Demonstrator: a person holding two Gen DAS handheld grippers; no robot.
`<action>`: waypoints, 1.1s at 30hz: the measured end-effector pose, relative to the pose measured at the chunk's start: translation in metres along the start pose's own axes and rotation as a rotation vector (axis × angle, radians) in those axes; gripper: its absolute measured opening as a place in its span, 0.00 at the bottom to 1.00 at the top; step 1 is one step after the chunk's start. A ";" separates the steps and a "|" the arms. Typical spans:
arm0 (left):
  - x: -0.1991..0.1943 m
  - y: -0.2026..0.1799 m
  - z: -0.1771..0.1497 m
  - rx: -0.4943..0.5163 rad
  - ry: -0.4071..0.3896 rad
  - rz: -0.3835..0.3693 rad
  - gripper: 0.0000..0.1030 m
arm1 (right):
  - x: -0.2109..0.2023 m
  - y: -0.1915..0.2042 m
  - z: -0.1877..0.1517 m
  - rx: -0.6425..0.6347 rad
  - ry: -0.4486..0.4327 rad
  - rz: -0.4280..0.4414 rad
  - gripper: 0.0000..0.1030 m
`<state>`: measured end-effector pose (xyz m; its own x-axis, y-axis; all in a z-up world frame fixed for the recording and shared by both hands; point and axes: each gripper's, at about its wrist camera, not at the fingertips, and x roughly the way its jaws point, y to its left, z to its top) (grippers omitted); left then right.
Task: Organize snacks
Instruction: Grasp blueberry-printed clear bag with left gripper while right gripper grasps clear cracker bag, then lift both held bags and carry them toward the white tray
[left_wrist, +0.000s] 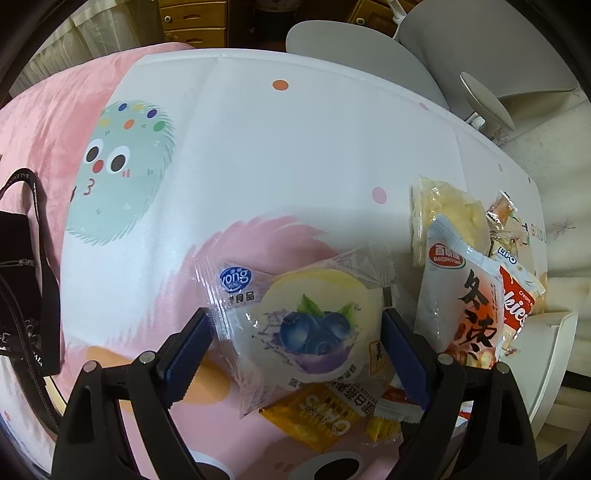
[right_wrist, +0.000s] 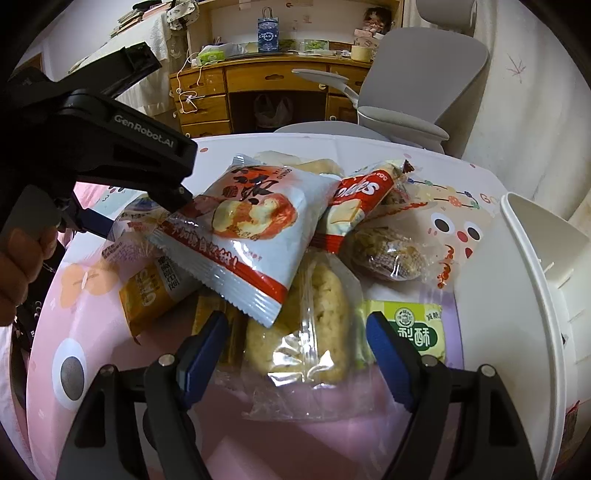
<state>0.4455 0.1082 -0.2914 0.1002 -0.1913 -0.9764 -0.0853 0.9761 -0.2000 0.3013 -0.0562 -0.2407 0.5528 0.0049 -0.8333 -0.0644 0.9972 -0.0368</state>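
In the left wrist view a clear packet with a blueberry cake (left_wrist: 310, 325) lies on the pile's left edge. My left gripper (left_wrist: 295, 314) stands open astride it, blue pads (left_wrist: 188, 354) at the wrapper's sides without squeezing the cake. From the right wrist this left gripper (right_wrist: 136, 218) reaches in at the upper left. My right gripper (right_wrist: 298, 317) is open around a pale pastry in clear wrap (right_wrist: 299, 332). A white-and-red packet (right_wrist: 251, 229) lies across the pile's top, beside a red cookie packet (right_wrist: 354, 199).
A yellow oats packet (right_wrist: 147, 295), a green packet (right_wrist: 413, 328) and a brown granola packet (right_wrist: 388, 254) lie around. A white bin (right_wrist: 535, 266) stands at the right table edge. A black bag (left_wrist: 22, 277) lies left. A grey chair (right_wrist: 424, 85) stands behind the table. A hand (right_wrist: 18, 266) holds the left gripper.
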 end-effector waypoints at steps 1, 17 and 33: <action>0.000 0.000 0.000 -0.001 -0.003 0.001 0.87 | 0.000 0.001 0.000 -0.001 0.002 -0.003 0.74; -0.010 -0.001 -0.002 -0.009 -0.072 -0.002 0.61 | -0.001 -0.005 0.001 0.061 0.096 0.069 0.54; -0.070 0.020 -0.030 -0.026 -0.073 -0.028 0.59 | -0.027 -0.015 -0.009 0.183 0.281 0.108 0.54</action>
<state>0.4074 0.1383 -0.2291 0.1745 -0.2098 -0.9620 -0.1069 0.9672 -0.2303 0.2799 -0.0716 -0.2226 0.2990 0.1156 -0.9472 0.0544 0.9889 0.1379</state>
